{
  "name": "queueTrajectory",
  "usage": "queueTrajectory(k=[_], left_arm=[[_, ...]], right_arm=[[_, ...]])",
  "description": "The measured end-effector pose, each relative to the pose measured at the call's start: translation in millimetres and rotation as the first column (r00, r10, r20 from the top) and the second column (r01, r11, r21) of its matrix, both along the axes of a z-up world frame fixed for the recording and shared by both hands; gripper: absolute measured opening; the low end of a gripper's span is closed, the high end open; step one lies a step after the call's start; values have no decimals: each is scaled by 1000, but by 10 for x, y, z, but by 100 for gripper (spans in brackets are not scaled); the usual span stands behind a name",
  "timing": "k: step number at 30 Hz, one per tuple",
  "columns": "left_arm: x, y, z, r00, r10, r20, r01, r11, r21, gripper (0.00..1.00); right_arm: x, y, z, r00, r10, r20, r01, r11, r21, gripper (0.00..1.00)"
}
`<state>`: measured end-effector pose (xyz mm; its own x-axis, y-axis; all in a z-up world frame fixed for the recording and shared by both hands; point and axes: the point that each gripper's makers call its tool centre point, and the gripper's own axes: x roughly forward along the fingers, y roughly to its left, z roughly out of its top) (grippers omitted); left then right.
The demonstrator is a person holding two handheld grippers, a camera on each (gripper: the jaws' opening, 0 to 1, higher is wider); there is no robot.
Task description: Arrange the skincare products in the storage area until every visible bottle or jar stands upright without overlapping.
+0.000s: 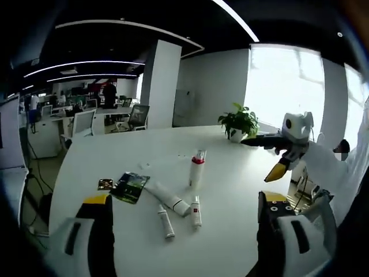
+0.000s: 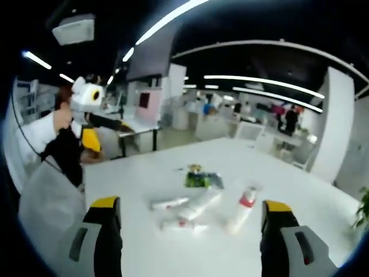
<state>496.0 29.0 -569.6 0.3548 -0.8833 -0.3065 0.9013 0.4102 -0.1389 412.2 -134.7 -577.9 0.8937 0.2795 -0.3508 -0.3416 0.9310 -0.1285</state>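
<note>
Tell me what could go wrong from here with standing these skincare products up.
Three tubes lie flat close together: the large tube touches or nearly touches the small tube, with another small tube alongside. Gripping one could drag or roll its neighbours.

The tall bottle already stands upright right beside them, so a reach toward the tubes might knock it over.

Both grippers, left and right, are open and empty.

The white desk (image 1: 230, 190) is viewed from opposite sides, each view held back from it and angled slightly downward. The tubes (image 1: 173, 202) at mid-frame are shared by both views, as is the desk top.
</note>
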Motion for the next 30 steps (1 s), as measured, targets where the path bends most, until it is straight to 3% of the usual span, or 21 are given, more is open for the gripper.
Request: queueTrajectory(k=[5,8,10,11,13,20,30], left_arm=[[64,-134,-102,999,-35,-33,34,999,-15,99],[112,-210,-172,998,-49,-45,48,999,-9,99],[128,-246,-203,997,-58,-52,58,998,-7,99],[133,-257,-210,997,-61,-56,61,998,-11,99],[148,-266,-220,996,-62,-60,61,998,-16,99],[239,-238,-280,996,-49,-72,47,999,-18,99],[320,-191,-346,995,-39,-95,36,999,-32,99]], right_arm=[[94,9,-179,999,-7,-50,8,1000,24,98],[173,18,-276,996,-26,-88,33,996,86,90],[232,41,-358,993,-15,-114,27,994,105,79],[271,45,-379,994,-17,-111,29,994,106,80],[340,92,-470,991,-3,-137,19,993,119,82],[586,152,-810,976,14,-217,16,991,134,74],[785,190,-1086,958,9,-285,46,982,185,60]])
